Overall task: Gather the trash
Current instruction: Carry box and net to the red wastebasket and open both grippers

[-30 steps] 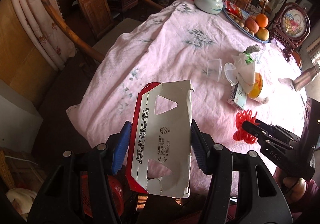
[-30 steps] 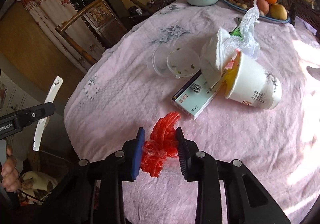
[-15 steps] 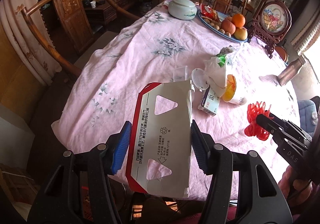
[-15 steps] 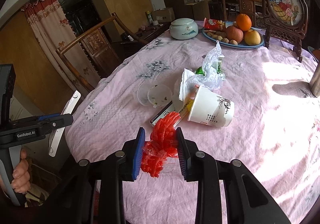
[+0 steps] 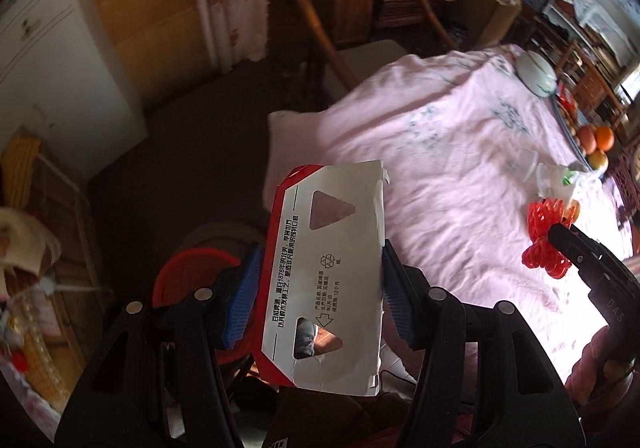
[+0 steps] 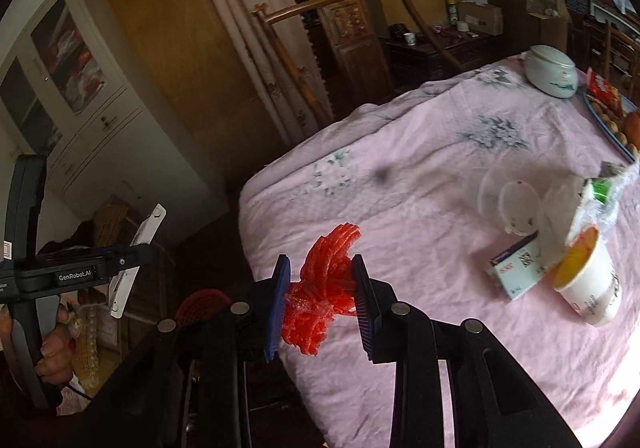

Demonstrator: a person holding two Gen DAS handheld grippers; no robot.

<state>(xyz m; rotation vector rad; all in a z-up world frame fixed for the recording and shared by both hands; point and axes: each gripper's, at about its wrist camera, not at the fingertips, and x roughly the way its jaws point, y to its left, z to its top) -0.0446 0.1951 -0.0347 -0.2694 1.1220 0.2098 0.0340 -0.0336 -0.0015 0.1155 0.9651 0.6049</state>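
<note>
- Swinging away from the bench (image 5: pixel 460 151), both grippers now look toward the floor and a red basket (image 5: pixel 188 272) below the edge; a second ago they faced the clutter on the cloth.
- Left gripper (image 5: pixel 318 288): fingers clamped on the flattened carton (image 5: pixel 326 272), held upright in the air past the bench's corner and above the basket.
- Right gripper (image 6: pixel 320 298): fingers pressed together on the red plastic netting (image 6: pixel 324 288), lifted clear of the cloth.
- My guess is both pieces are headed for that basket, so two items are nearly collected.
- Left behind on the bench: a tipped paper cup (image 6: pixel 588 288), a small box (image 6: pixel 516 268), clear lids (image 6: pixel 504 195) and a crumpled bag (image 6: pixel 612 183).
- The basket is mostly hidden behind the fingers; I can't make out what it holds.
</note>
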